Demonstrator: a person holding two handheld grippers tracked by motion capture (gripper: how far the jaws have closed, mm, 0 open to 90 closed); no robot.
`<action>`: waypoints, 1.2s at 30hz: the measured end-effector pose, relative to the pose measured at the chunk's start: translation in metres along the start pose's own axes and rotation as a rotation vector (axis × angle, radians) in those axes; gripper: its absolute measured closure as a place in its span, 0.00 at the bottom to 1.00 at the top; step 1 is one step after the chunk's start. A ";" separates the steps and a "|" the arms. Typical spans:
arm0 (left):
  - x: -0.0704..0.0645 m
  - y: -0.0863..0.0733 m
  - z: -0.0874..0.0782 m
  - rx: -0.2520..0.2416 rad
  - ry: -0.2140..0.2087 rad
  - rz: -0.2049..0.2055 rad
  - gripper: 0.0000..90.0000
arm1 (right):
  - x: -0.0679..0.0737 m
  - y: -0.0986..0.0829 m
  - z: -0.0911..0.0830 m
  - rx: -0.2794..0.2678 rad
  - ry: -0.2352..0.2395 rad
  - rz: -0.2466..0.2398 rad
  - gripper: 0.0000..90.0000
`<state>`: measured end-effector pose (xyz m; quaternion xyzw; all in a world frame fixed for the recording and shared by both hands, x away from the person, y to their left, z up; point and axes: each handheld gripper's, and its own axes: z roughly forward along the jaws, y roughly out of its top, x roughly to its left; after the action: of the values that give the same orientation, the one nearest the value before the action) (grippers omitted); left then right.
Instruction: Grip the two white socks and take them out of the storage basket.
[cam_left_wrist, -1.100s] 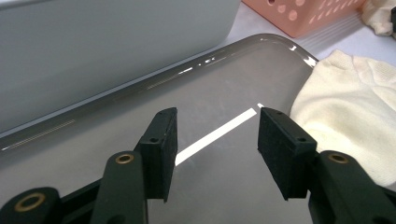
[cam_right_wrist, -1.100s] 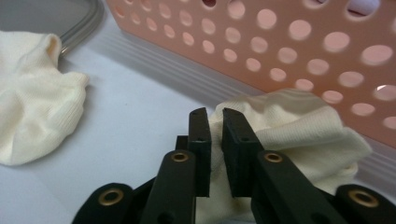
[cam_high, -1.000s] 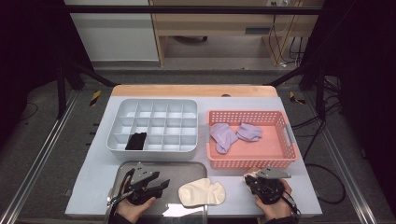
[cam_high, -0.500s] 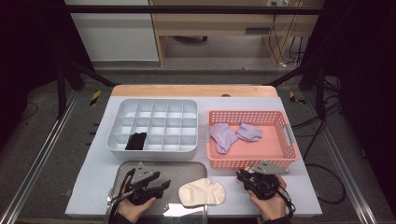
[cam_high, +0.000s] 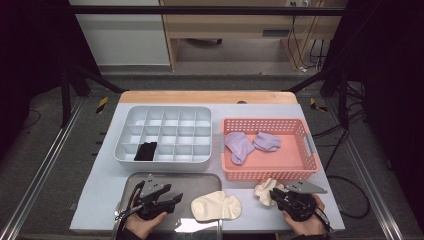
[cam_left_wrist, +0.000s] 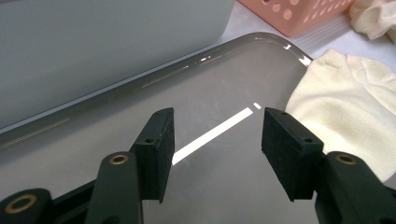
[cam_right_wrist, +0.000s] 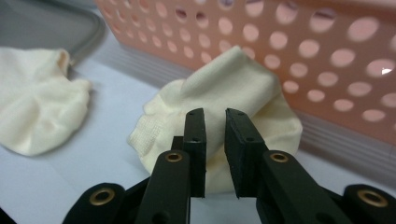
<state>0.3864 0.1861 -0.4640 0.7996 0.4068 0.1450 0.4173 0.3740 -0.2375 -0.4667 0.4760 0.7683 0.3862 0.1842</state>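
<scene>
The crumpled cream sock (cam_right_wrist: 224, 98), newly drawn out beside the pink basket (cam_high: 270, 174) near the table's front right corner, is pinched in the right gripper (cam_right_wrist: 215, 122), suggesting pairing with the flat sock (cam_high: 216, 206) on the grey tray (cam_left_wrist: 93, 140), where the left gripper (cam_left_wrist: 217, 135) hovers, jaws apart.
</scene>
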 end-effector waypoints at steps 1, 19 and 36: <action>0.000 0.000 0.000 0.000 -0.001 0.002 0.49 | 0.000 -0.001 0.002 0.013 0.000 -0.004 0.85; -0.001 0.000 0.001 0.002 -0.004 0.002 0.49 | 0.009 0.000 0.007 0.096 0.047 0.019 0.95; -0.002 0.000 0.002 0.010 -0.005 0.010 0.49 | 0.026 0.013 0.014 -0.016 0.110 0.011 0.87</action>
<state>0.3859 0.1837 -0.4651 0.8040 0.4024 0.1433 0.4137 0.3780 -0.2062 -0.4634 0.4568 0.7716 0.4187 0.1433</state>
